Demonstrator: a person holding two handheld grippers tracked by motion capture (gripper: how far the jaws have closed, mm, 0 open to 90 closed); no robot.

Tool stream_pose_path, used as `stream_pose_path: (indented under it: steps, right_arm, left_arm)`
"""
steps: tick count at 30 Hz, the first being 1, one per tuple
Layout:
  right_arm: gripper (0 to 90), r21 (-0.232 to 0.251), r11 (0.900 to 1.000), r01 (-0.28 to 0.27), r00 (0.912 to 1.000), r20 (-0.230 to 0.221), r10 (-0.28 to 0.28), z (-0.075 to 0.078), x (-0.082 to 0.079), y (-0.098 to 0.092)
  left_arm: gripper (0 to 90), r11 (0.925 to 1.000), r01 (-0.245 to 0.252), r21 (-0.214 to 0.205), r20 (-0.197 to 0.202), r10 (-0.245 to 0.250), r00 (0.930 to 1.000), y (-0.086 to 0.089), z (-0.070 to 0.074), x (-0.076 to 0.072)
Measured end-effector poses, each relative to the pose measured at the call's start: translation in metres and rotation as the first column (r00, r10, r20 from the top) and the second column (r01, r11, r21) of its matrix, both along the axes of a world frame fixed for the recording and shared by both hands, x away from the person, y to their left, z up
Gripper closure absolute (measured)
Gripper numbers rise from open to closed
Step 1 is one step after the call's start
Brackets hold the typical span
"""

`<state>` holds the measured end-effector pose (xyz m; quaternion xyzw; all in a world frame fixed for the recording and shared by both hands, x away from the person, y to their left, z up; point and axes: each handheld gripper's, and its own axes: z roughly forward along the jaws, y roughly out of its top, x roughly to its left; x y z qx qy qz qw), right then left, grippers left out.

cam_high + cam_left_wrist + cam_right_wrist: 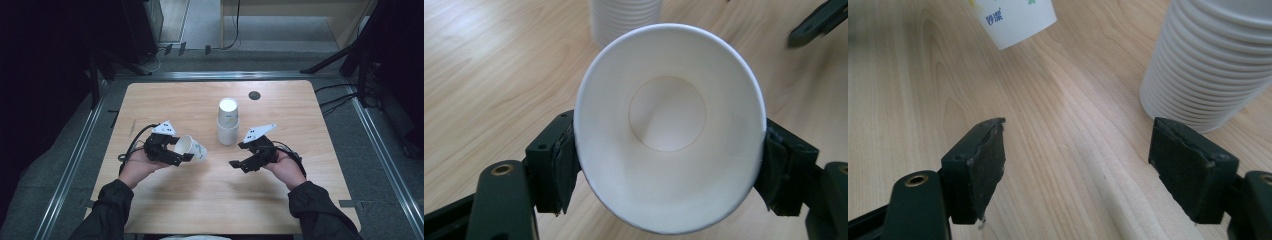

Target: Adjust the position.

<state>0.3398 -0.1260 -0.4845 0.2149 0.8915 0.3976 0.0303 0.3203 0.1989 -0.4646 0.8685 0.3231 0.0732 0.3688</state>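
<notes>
A white paper cup (191,148) lies on its side in my left gripper (179,154), above the left middle of the wooden table (150,100). In the left gripper view the cup (669,125) has its open mouth toward the camera and both pads (564,165) press on its rim, so the gripper is shut on it. A tall stack of white paper cups (228,121) stands upright at the table's centre. To the right of the stack, my right gripper (239,155) is open, with bare table between its jaws. In the right gripper view the stack (1213,60) rises at the right and the held cup's base (1015,20) shows at the top.
A small dark round disc (254,95) is set in the table near its far edge. Metal rails run along the floor on both sides of the table. Cables trail from both grippers toward the person's hands.
</notes>
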Motion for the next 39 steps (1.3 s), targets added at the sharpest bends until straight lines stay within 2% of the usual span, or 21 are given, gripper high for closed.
stream_pose_path:
  steps: [5,7,9,12,16,19,20,25,26,30,36,37,39]
  right_arm:
    - [23.3,-0.003,0.9997,0.024,0.9997,0.009,-0.024,-0.001,0.006,-0.005]
    - [23.3,-0.003,0.9996,0.027,0.9996,0.012,-0.027,-0.001,0.007,-0.005]
    - [23.2,-0.003,0.9997,0.023,0.9996,0.013,-0.023,-0.001,0.009,-0.005]
    - [23.2,0.01,0.9996,0.025,0.9997,0.006,-0.025,-0.002,0.012,-0.004]
    - [23.2,-0.01,0.9999,0.009,0.9999,0.012,-0.009,-0.002,0.014,0.001]
    - [23.2,-0.016,0.9998,0.009,0.9999,0.01,-0.009,-0.003,0.014,0.003]
    - [23.4,-0.017,0.9998,0.004,0.9998,0.022,-0.003,-0.003,0.014,0.004]
    - [23.4,-0.019,0.9998,0.01,0.9997,0.021,-0.009,-0.003,0.015,0.004]
    - [23.4,-0.024,0.9996,0.012,0.9998,0.018,-0.011,-0.003,0.015,0.004]
    - [23.4,-0.027,0.9996,0.011,0.9998,0.018,-0.01,-0.003,0.015,0.004]
    - [23.4,-0.022,0.9997,0.01,0.9998,0.016,-0.01,-0.003,0.015,0.004]
    - [23.4,-0.024,0.9996,0.012,0.9998,0.016,-0.012,-0.003,0.015,0.003]
    - [23.4,-0.024,0.9996,0.013,0.9998,0.016,-0.013,-0.003,0.014,0.003]
  left_arm:
    - [23.7,0.9994,-0.026,0.025,-0.02,0.026,0.9995,0.008,-0.004,0.002]
    - [23.7,0.9992,-0.034,0.024,-0.024,0.034,0.9991,0.01,-0.004,0.002]
    - [23.6,0.998,-0.046,0.043,-0.019,0.047,0.9987,0.015,-0.004,0.002]
    - [23.5,0.9962,-0.073,0.049,-0.023,0.074,0.997,0.024,-0.003,0.001]
    - [23.5,0.9902,-0.127,0.058,-0.015,0.128,0.9917,0.038,-0.003,0.001]
    - [23.5,0.983,-0.168,0.074,-0.018,0.17,0.9853,0.05,-0.004,0.002]
    - [23.5,0.981,-0.179,0.075,-0.017,0.181,0.9834,0.052,-0.004,0.002]
    - [23.2,0.9606,-0.257,0.105,-0.022,0.261,0.9651,0.068,-0.007,0.008]
    - [23.1,0.9606,-0.257,0.105,-0.022,0.261,0.9651,0.068,-0.007,0.008]
    - [23.1,0.9524,-0.28,0.121,-0.026,0.285,0.9582,0.073,-0.009,0.01]
    - [22.9,0.951,-0.277,0.137,-0.031,0.284,0.9584,0.076,-0.01,0.012]
    - [22.8,0.9495,-0.271,0.159,-0.028,0.278,0.9601,0.077,-0.01,0.012]
    - [22.9,0.9493,-0.267,0.165,-0.029,0.276,0.9608,0.078,-0.01,0.012]
